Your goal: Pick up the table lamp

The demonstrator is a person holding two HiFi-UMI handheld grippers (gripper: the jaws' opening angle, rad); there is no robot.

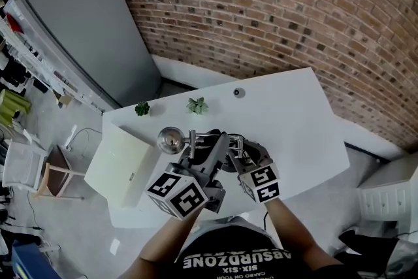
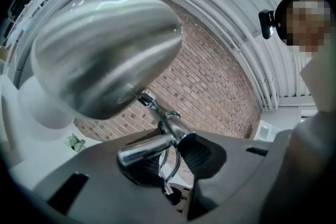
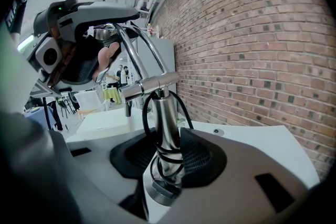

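Chrome table lamp (image 2: pixel 105 44), arm pinched by left tongs (image 2: pixel 167 150), stem pinched by right tongs (image 3: pixel 167 157), potted plant (image 1: pixel 197 105) on tabletop (image 1: pixel 294 121).

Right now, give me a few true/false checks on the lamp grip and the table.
1. The left gripper is shut on the table lamp's chrome arm. True.
2. The right gripper is open and empty. False: its jaws clamp the lamp's upright stem.
3. Two small plants stand on the white table. True.
4. The wall behind the table is plain white. False: it is a brick wall.
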